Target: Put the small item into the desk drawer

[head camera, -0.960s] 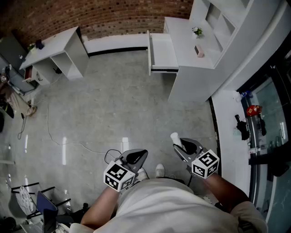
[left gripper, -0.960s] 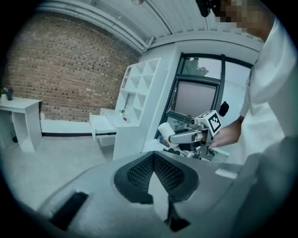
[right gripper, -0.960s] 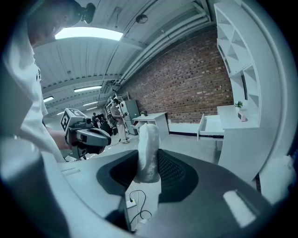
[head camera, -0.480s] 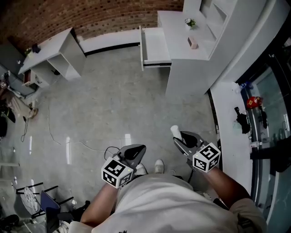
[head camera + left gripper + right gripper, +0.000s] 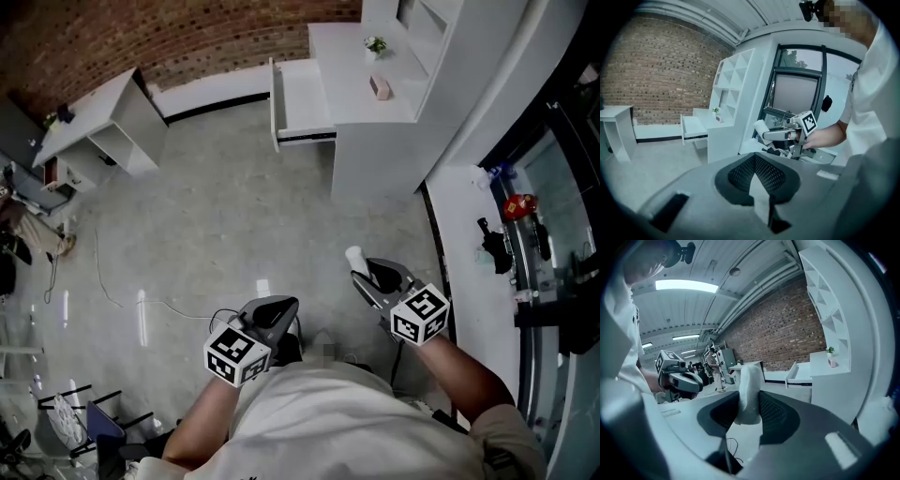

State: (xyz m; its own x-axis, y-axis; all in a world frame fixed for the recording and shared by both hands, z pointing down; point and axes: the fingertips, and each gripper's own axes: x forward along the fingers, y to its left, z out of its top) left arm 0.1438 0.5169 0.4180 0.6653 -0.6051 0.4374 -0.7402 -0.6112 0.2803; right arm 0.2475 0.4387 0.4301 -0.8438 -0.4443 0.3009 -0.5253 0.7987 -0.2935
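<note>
Right hand-held gripper (image 5: 366, 273), lower right of centre, clamps the small white item (image 5: 354, 256) at its tips. Left hand-held gripper (image 5: 281, 308): jaws narrowly parted, empty.

The left gripper (image 5: 757, 187) fills the foreground, its jaws slightly apart with only floor showing between them. Beyond it, a hand (image 5: 820, 138) holds the right gripper (image 5: 769, 135), which grips a small white item (image 5: 761, 131) at its tip. Farther left, the desk drawer (image 5: 693, 127) stands pulled open before a brick wall (image 5: 656, 75).
</note>
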